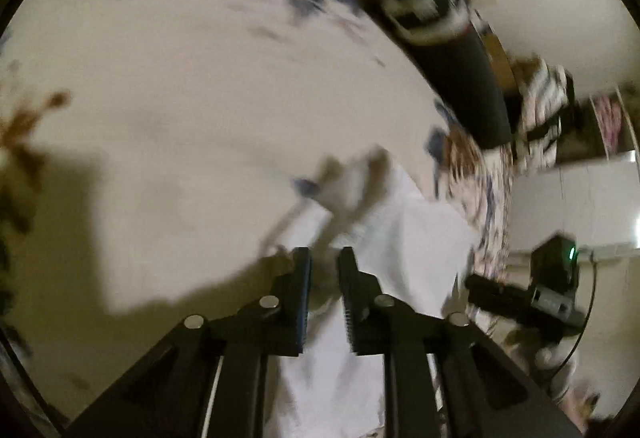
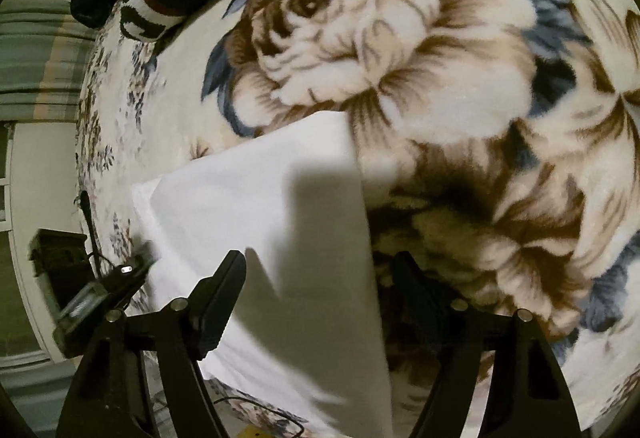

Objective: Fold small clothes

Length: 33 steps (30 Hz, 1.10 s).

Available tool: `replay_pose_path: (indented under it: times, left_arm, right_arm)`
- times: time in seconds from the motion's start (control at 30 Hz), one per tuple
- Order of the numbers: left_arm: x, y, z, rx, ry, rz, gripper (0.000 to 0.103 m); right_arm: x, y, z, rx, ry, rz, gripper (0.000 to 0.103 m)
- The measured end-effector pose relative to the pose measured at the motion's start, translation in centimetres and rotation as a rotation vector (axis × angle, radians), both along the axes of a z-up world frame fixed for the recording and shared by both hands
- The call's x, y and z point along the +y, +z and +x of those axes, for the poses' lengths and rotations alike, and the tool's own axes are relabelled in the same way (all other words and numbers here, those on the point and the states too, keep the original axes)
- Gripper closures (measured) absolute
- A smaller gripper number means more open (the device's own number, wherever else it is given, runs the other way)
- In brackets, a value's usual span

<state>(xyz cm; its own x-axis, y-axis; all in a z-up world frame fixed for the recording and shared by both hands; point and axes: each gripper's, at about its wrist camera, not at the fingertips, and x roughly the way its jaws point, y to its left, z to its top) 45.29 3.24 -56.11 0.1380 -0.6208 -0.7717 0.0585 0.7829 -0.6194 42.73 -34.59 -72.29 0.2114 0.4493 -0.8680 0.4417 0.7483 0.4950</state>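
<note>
From the left wrist view, the picture is blurry. The left gripper (image 1: 324,258) has its two black jaws close together, with a bit of the white cloth (image 1: 400,250) pinched between them. The rest of the cloth hangs out past the jaws and spreads over the flowery blanket (image 1: 200,118), near the blanket's right edge. What could go wrong here: only a small bit of cloth seems to be caught, so I think a quick pull could make it slip out, and the fold would flop open. A black sleeve with a striped cuff (image 1: 452,50) lies farther away, near the blanket's far right edge.

From the right wrist view, the right gripper (image 2: 320,262) has its jaws wide apart and grips nothing. The white cloth (image 2: 260,218) lies flat on the flowery blanket (image 2: 400,38), close to the blanket's left edge. Its long right edge runs up between the two jaws, so the left jaw sits over the cloth and the right jaw sits over the blanket. What could go wrong here: if the jaws close too low, they might grab the fuzzy blanket along with the cloth and drag it up too. The other gripper shows at the left, by the cloth's left side.
</note>
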Motion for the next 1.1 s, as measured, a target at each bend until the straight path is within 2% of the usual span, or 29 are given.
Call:
replay_pose_path:
  times: [0.07, 0.1, 0.13, 0.17, 0.27, 0.3, 0.4, 0.57, 0.77, 0.87, 0.9, 0.93, 0.97, 1.03, 1.07, 1.1]
  left_arm:
    - [1.0, 0.6, 0.1, 0.006, 0.041, -0.021, 0.085]
    - [1.3, 1.0, 0.1, 0.007, 0.056, -0.043, 0.073]
    - [1.2, 1.5, 0.1, 0.002, 0.065, -0.054, 0.053]
    - [1.1, 1.7, 0.1, 0.002, 0.061, -0.054, 0.044]
    - [0.2, 2.6, -1.0, -0.005, 0.011, -0.077, 0.039]
    - [-0.1, 2.7, -1.8, -0.001, -0.013, -0.067, 0.034]
    - [-0.1, 1.7, -4.7, 0.036, -0.051, -0.064, 0.029]
    - [1.0, -2.1, -9.0, 0.155, -0.022, -0.083, 0.028]
    - [0.2, -3.3, -9.4, 0.158, -0.021, -0.069, 0.028]
    - [-0.1, -2.6, -9.5, 0.124, -0.032, -0.068, 0.030]
    - [-0.2, -2.4, -9.6, 0.112, -0.034, -0.071, 0.045]
    - [-0.2, -2.3, -9.7, 0.101, -0.036, -0.060, 0.074]
    - [-0.3, -2.3, -9.8, 0.099, -0.042, -0.059, 0.088]
    - [-0.6, -2.1, -10.0, 0.085, -0.032, -0.054, 0.093]
    - [-0.5, -2.0, -10.2, 0.079, -0.021, -0.064, 0.093]
    - [-0.5, -1.8, -10.3, 0.076, -0.012, -0.067, 0.095]
  right_arm:
    - [-0.1, 0.3, 0.1, -0.005, -0.005, 0.003, 0.025]
    - [-0.3, 0.5, 0.1, -0.011, -0.004, 0.002, 0.025]
    - [-0.4, 0.7, 0.1, -0.017, -0.004, 0.000, 0.025]
    - [-0.5, 0.9, 0.1, -0.022, -0.007, 0.000, 0.025]
    - [-0.9, 0.9, -0.4, -0.020, -0.021, 0.028, 0.025]
    - [-1.0, 0.9, -0.8, -0.015, -0.027, 0.040, 0.025]
    - [-1.0, 0.7, -3.0, -0.003, -0.023, 0.089, 0.025]
    - [-0.1, -1.6, -8.3, 0.070, -0.024, 0.153, 0.025]
    - [2.0, -4.8, -11.1, 0.077, -0.055, 0.243, 0.025]
    - [2.6, -5.3, -11.3, 0.062, -0.073, 0.276, 0.025]
    - [2.8, -5.4, -11.5, 0.055, -0.076, 0.288, 0.025]
    - [3.0, -5.5, -11.7, 0.047, -0.082, 0.304, 0.031]
    - [3.2, -5.7, -11.8, 0.045, -0.089, 0.314, 0.036]
    - [3.1, -6.1, -12.2, 0.050, -0.103, 0.328, 0.069]
    - [2.9, -6.2, -12.5, 0.049, -0.118, 0.343, 0.077]
    - [2.8, -6.3, -12.6, 0.042, -0.131, 0.360, 0.089]
